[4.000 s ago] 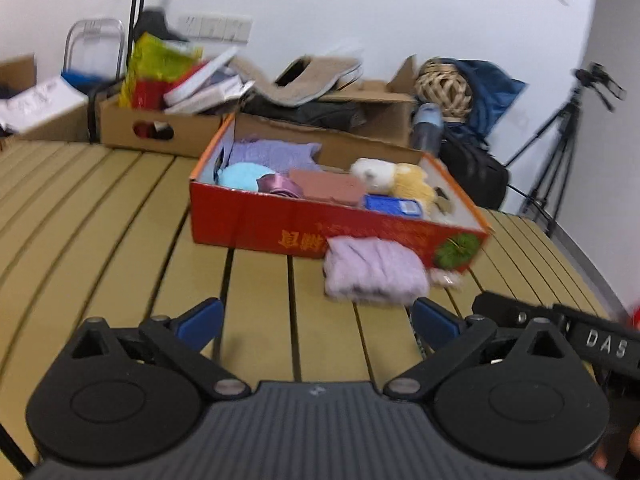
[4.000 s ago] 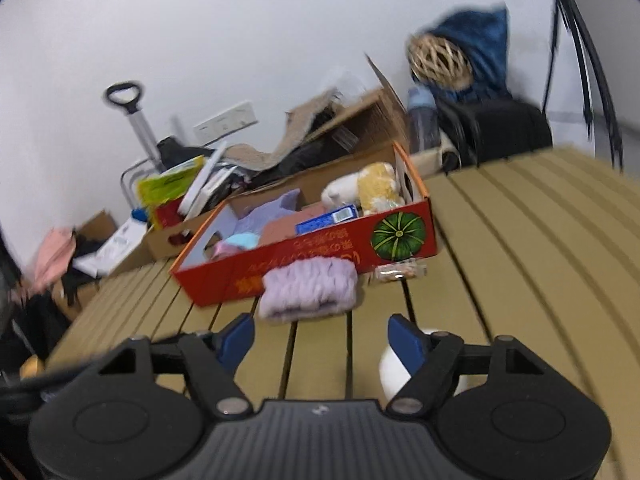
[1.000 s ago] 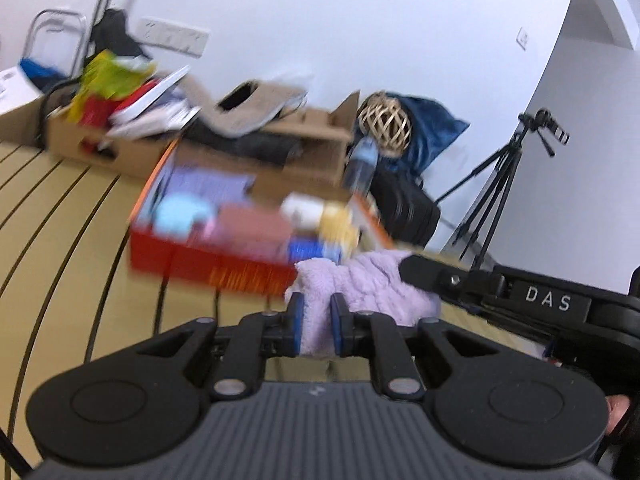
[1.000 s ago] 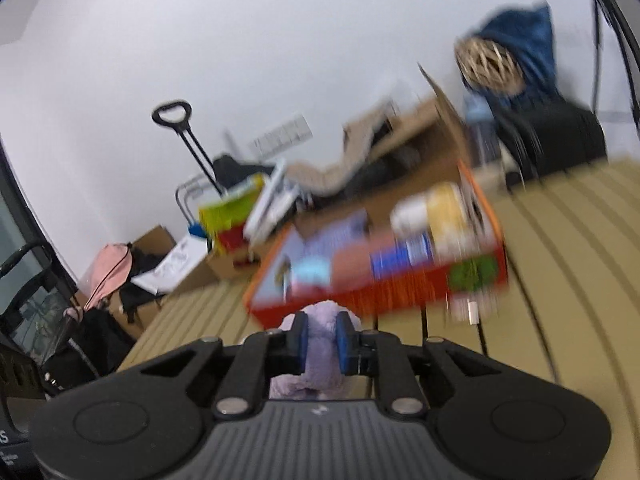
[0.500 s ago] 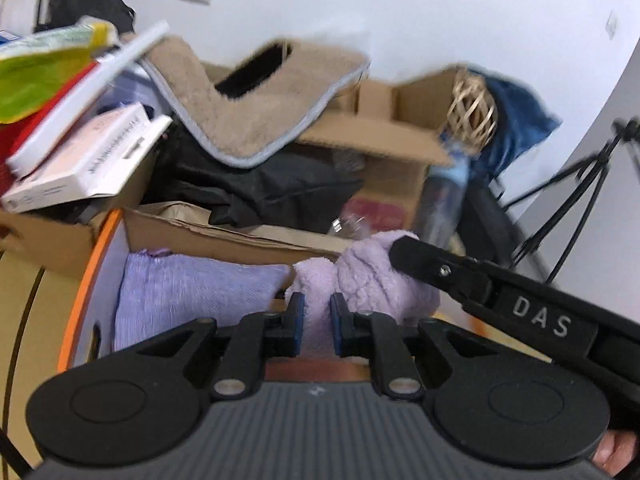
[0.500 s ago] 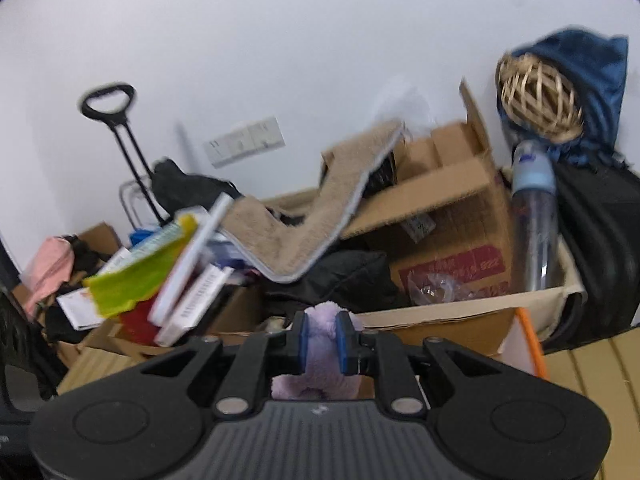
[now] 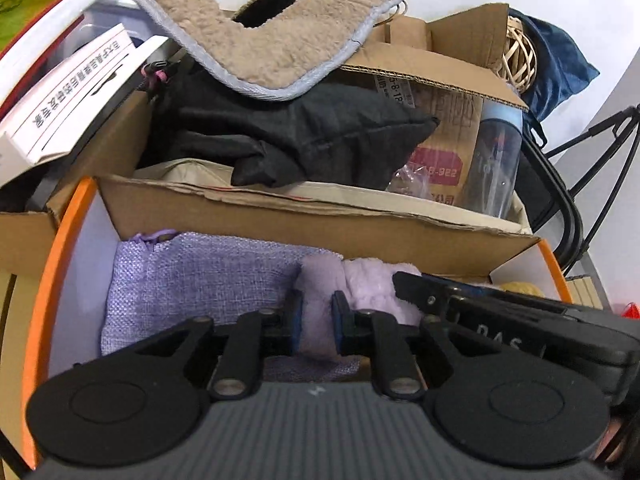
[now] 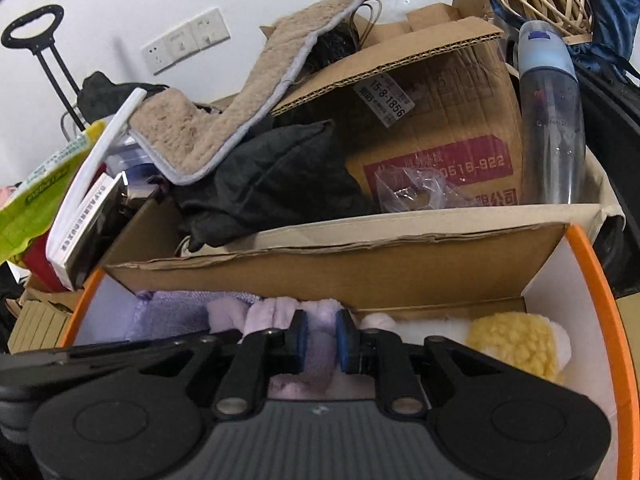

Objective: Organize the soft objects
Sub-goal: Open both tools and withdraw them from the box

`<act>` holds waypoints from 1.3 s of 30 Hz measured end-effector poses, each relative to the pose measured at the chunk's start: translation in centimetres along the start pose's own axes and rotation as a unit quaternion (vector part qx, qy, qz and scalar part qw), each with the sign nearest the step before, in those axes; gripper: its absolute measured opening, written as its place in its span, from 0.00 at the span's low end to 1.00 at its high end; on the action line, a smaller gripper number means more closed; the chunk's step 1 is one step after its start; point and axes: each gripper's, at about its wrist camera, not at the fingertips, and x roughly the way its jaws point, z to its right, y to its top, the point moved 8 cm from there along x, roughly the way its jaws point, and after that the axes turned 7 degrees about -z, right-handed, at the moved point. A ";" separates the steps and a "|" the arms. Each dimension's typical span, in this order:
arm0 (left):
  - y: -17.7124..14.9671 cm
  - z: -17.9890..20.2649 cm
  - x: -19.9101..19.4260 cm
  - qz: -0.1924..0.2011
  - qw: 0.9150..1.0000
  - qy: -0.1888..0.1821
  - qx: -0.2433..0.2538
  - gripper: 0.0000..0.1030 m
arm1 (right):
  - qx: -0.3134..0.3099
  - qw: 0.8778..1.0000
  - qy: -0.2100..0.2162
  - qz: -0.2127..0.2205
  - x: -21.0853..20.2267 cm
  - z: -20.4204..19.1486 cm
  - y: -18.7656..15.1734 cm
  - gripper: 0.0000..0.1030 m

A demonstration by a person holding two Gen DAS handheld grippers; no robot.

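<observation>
Lilac fleece towel (image 7: 318,312) pinched btwn both tongs, over orange-rimmed box (image 7: 46,280).

Two grippers: left gripper (image 7: 316,320) and right gripper (image 8: 321,342). One fluffy lilac cloth (image 7: 362,282), one orange-rimmed box (image 7: 52,264). One woven purple pouch (image 7: 192,280), one yellow plush (image 8: 516,344), one water bottle (image 8: 552,132).

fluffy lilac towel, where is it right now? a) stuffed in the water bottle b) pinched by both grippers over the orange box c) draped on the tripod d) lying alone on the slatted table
b: the left gripper and right gripper each have their fingers shut on a fold of the fluffy lilac towel, which sits inside the walls of the orange box, beside the woven purple pouch.
</observation>
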 end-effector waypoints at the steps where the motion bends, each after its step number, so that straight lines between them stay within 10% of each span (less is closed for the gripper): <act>1: 0.0 0.0 -0.1 0.001 1.000 0.003 0.002 0.16 | -0.007 1.000 -0.005 0.002 0.1 -0.2 -0.1 0.16; 9: 0.0 0.9 -3.3 0.045 0.998 0.016 0.026 0.31 | -0.001 1.000 -0.006 0.022 -2.5 -0.2 0.0 0.22; 13: -0.1 1.9 -6.9 0.059 0.997 0.024 0.051 0.35 | -0.011 0.999 -0.011 0.038 -6.2 -0.3 0.4 0.48; 20: -1.5 4.3 -15.8 0.108 0.989 0.047 0.086 0.44 | -0.038 0.997 -0.009 0.073 -16.2 -0.5 -0.1 0.57; 29: -13.8 6.4 -28.5 0.234 0.954 0.140 0.128 0.49 | -0.050 0.990 0.000 0.131 -28.7 -0.4 -11.2 0.62; 39: -34.9 9.2 -35.9 0.271 0.944 0.141 0.125 0.84 | -0.045 0.980 0.019 0.191 -37.9 -1.8 -30.8 0.83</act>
